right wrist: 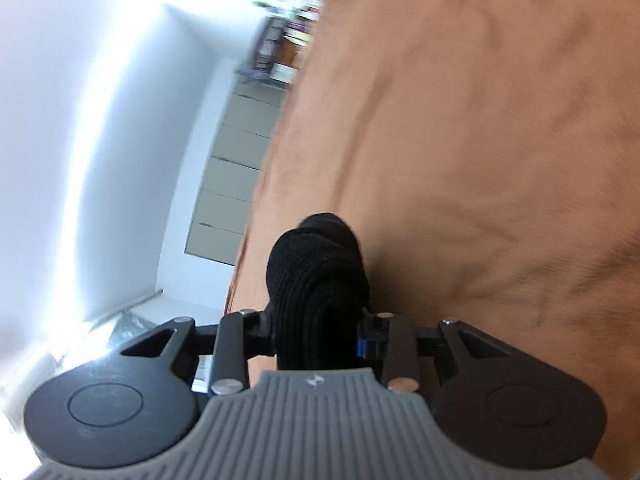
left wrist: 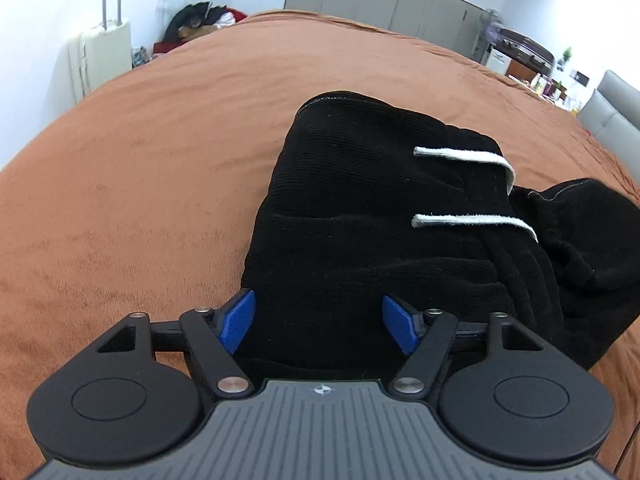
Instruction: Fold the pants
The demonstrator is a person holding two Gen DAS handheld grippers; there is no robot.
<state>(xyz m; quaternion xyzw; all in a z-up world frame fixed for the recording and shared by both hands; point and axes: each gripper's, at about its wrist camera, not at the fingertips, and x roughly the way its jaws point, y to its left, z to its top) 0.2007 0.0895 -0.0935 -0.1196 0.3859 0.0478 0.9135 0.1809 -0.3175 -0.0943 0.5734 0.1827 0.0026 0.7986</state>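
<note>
Pants lie partly folded on the bed. My left gripper sits wide apart and empty over the near edge. My right gripper is clamped on a bunched fold, probably to carry it across.

The pants lie on the bed, suitcase behind.

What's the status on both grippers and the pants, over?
Left gripper open over black pants. Right gripper shut on bunched pants fabric. Brown bedspread unobstructed.
</note>
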